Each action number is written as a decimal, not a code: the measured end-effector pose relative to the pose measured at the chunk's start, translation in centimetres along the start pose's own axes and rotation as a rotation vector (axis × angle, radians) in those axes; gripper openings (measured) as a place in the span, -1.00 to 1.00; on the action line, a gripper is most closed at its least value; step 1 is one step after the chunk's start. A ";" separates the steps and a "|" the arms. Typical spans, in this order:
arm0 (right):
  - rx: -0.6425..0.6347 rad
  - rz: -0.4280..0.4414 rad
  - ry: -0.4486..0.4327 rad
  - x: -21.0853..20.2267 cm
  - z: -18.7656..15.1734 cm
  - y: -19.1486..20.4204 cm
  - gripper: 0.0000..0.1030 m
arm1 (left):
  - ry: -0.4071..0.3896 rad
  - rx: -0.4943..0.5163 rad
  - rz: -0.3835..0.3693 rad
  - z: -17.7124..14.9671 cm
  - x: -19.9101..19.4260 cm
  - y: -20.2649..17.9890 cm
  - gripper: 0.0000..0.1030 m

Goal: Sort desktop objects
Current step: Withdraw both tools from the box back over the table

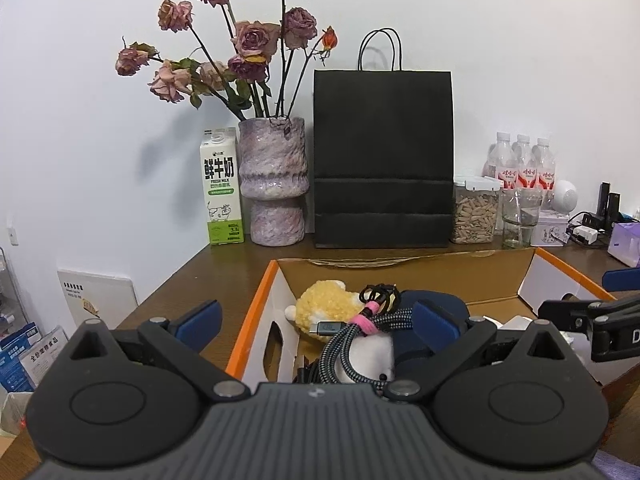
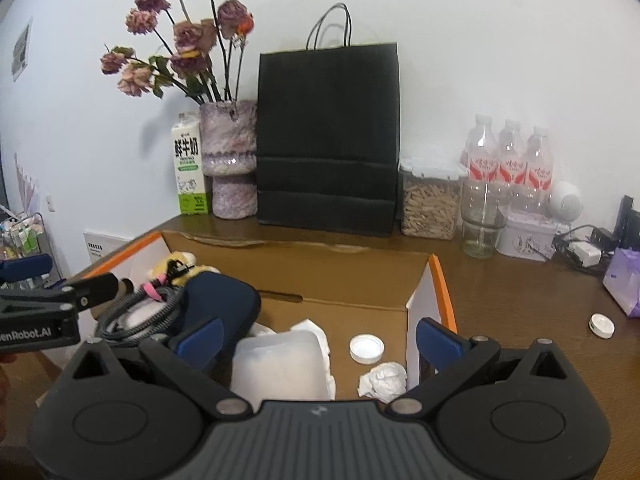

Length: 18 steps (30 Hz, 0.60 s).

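- The left gripper [image 1: 320, 322] is wide open and holds nothing. Its two blue fingers [image 1: 200, 322] are far apart, over the left end of the box.
- The right gripper [image 2: 319, 340] is wide open too, with nothing between its blue pads [image 2: 438, 338]. It hangs over the right part of the same box.
- The open brown cardboard box with an orange rim [image 2: 360, 276] sits on the brown wooden desk [image 2: 520, 292] just below both grippers.
- Inside the box, near the right gripper, lie a see-through plastic tub [image 2: 280, 364], a crumpled white paper ball [image 2: 382, 382] and a round white bottle cap [image 2: 367, 349]. The cap and the paper ball are close beside each other.
- At the left end of the box lies a grey braided cable coil with a pink strap [image 1: 352, 332]. It rests on a fluffy yellow and white plush toy [image 1: 328, 304] and beside a dark blue soft pouch [image 2: 220, 300].
- Another small round white cap [image 2: 601, 325] lies on the desk, to the right of the box and outside it.
- Farther back, by the white wall, stand a green and white milk carton [image 1: 221, 188], a purple stone vase of dried roses [image 1: 274, 180], a tall black paper bag with handles [image 1: 383, 156], a clear jar of seeds [image 1: 475, 212], an empty drinking glass [image 1: 520, 216] and three water bottles with red labels [image 2: 508, 160].
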State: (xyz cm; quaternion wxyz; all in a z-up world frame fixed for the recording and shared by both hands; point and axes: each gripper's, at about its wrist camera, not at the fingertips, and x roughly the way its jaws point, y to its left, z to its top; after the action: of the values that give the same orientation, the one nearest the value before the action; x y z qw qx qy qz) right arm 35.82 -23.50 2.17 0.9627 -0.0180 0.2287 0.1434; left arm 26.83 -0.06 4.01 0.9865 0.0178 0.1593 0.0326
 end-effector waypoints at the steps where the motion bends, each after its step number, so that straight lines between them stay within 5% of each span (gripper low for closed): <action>1: -0.003 0.002 -0.006 -0.4 0.1 0.1 1.00 | 0.002 -0.001 -0.002 0.1 -0.3 0.1 1.00; 18: -0.102 0.067 0.078 -7.0 -3.7 1.4 1.00 | 0.069 0.014 0.036 -1.2 -6.2 4.6 1.00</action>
State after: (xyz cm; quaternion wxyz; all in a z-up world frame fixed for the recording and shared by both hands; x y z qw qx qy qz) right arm 27.80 -24.38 2.07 0.9456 -0.0647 0.2589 0.1860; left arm 20.31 4.08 5.05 0.9796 0.0263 0.1930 0.0499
